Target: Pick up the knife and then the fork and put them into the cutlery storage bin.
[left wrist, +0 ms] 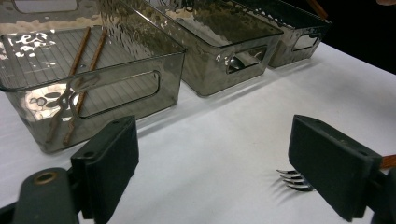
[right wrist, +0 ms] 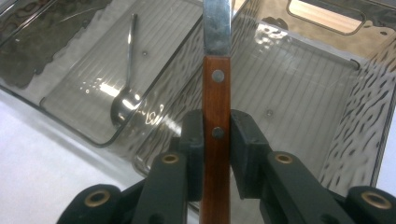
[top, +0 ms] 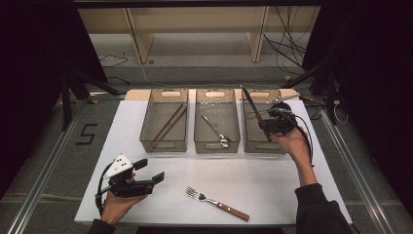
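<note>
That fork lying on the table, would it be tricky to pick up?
Probably a little. The fork lies flat on the smooth white table, so fingers may struggle to get under it. It looks stiff, metal with a wooden handle, and unlikely to roll or bend.

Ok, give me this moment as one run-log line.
right gripper: shut on knife, over right bin | left gripper: open, near fork | chopsticks: left bin | spoon: middle bin

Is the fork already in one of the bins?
No: the fork lies on the white table in front of the three bins, near the open left gripper.
</note>
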`<state>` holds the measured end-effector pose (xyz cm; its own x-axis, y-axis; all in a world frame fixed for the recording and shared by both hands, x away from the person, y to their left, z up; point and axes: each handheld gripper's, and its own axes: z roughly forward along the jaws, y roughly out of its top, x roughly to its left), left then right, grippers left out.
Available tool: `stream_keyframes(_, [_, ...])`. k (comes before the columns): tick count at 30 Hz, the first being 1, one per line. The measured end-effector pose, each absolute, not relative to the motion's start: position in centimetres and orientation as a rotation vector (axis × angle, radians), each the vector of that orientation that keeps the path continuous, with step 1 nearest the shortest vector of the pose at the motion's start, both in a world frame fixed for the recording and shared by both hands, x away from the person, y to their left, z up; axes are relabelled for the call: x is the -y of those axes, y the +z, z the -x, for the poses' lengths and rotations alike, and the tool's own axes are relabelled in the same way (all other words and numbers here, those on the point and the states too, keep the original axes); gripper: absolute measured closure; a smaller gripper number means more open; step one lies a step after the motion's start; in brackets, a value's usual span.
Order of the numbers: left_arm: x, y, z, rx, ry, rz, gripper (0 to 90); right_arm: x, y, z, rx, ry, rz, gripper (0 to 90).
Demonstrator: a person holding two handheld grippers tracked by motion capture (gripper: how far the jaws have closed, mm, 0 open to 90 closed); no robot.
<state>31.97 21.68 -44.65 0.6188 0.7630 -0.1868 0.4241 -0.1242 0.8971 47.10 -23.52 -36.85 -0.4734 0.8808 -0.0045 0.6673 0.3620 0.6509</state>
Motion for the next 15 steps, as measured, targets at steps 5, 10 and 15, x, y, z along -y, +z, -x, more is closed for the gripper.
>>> stream_keyframes(5, [-21.7,-44.6,-32.0,-0.97,0.387,-1.752,15.9,23.7,-36.9,-47.7,-2.264,0.842,-1.385,76.8])
stream_keyframes(10, [-21.7,-44.6,-32.0,-0.97,0.388,-1.751,15.9,23.7,-37.2,-48.3,-2.252,0.829,-1.427,76.8])
stream_keyframes(15, [-21.7,-44.6,-32.0,-0.97,0.387,-1.751,15.9,23.9,-37.6,-49.0,-2.242,0.809,-1.467,76.8])
